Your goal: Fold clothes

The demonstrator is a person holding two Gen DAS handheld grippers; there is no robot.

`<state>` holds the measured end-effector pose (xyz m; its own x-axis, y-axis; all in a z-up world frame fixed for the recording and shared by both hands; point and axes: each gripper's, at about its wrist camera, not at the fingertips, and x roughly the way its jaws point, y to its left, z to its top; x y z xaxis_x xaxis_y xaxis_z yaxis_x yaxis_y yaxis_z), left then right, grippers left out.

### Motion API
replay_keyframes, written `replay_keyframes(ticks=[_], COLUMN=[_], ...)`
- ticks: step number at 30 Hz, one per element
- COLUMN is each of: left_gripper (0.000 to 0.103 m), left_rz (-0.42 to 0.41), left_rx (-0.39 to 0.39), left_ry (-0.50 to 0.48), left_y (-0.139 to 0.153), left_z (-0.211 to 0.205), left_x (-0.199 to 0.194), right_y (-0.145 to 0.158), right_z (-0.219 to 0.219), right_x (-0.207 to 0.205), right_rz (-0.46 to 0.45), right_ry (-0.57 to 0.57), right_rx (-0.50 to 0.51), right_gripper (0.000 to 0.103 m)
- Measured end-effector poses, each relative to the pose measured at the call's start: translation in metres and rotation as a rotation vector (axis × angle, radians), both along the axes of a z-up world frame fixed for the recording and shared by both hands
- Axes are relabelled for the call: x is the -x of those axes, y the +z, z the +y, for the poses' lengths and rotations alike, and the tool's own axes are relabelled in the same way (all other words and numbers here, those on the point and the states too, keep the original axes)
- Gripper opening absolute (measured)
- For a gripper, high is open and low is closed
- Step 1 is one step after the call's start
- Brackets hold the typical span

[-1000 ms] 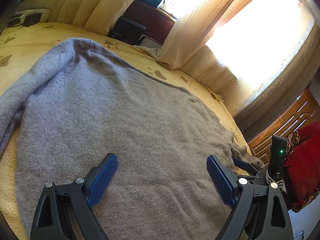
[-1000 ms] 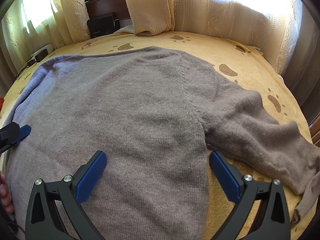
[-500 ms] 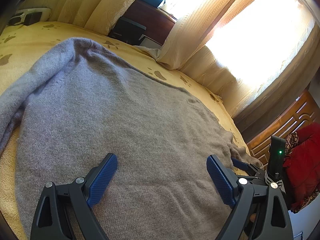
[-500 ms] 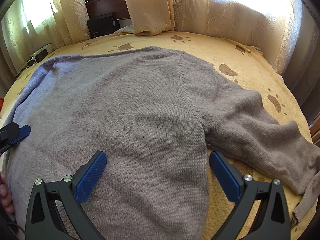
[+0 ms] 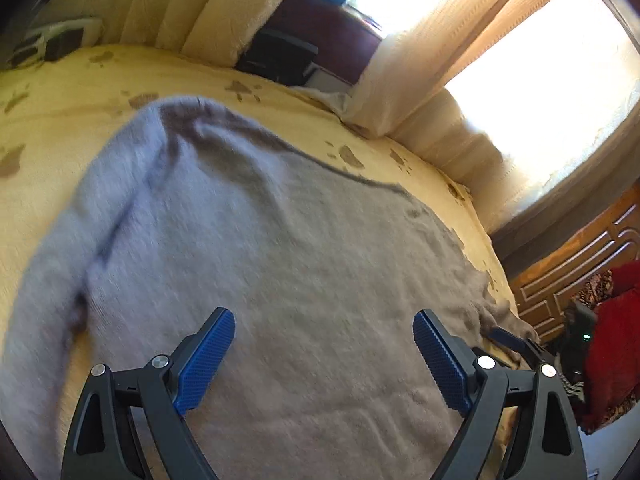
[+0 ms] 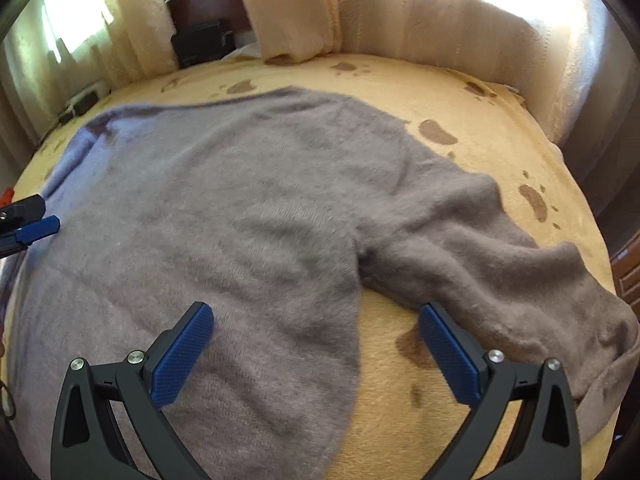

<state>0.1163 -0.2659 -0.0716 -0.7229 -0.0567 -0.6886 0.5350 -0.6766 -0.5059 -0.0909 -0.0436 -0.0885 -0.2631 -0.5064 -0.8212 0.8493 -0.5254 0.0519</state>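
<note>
A grey knitted sweater [image 5: 288, 264] lies spread flat on a yellow bedspread [image 5: 60, 92]. My left gripper [image 5: 324, 356] is open and empty, hovering over the sweater's body near its lower part. My right gripper [image 6: 316, 344] is open and empty above the sweater's right side edge, where the right sleeve [image 6: 500, 256] branches off and trails to the bed's right edge. The sweater [image 6: 224, 216] fills the middle of the right wrist view. The left gripper's blue fingertips [image 6: 36, 229] show at the left edge there. The right gripper's fingertips [image 5: 506, 337] show at the sweater's right edge in the left wrist view.
Cream curtains [image 6: 288, 8] hang around the bed's far side with bright windows behind. A dark wooden cabinet with black boxes [image 6: 202, 40] stands behind the bed. A wooden headboard [image 5: 576, 264] and a red cloth [image 5: 612, 344] are at the right in the left wrist view.
Both grippers have shifted: the right one to the right, so the bare bedspread now lies between its fingers; the left view has tilted and blurred. The sweater lies as before.
</note>
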Motion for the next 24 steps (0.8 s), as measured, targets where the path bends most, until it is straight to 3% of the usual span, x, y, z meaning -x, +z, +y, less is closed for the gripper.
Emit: replay_keyframes(ticks=[6,11,16,19,24], left_gripper=[0.093,0.093,0.093,0.093,0.094], left_rz=[-0.074,-0.234,-0.312,-0.327,-0.325], left_rx=[0.084,0.227,0.350,0.374,0.375], left_ry=[0.008,0.035,0.055,0.051,0.046], left_y=[0.004,-0.018,-0.031,-0.033,-0.034], left_z=[-0.053,-0.076,-0.092,-0.096,-0.105], left_x=[0.037,0.080,0.098,0.101,0.101], right_y=[0.022,0.040,0.001,-0.015,-0.014], right_z=[-0.038,-0.069,-0.130,-0.148,-0.158], right_x=[0.024,0.045,0.057,0.071,0.095], right_rz=[-0.019,-0.035,-0.020,0.047,0.062], right_ry=[-0.037,-0.068,-0.067,-0.086,-0.145], right_rx=[0.050,0.092,-0.034,-0.063,-0.044], right_gripper=[0.103,0.103,0.103,0.103,0.103])
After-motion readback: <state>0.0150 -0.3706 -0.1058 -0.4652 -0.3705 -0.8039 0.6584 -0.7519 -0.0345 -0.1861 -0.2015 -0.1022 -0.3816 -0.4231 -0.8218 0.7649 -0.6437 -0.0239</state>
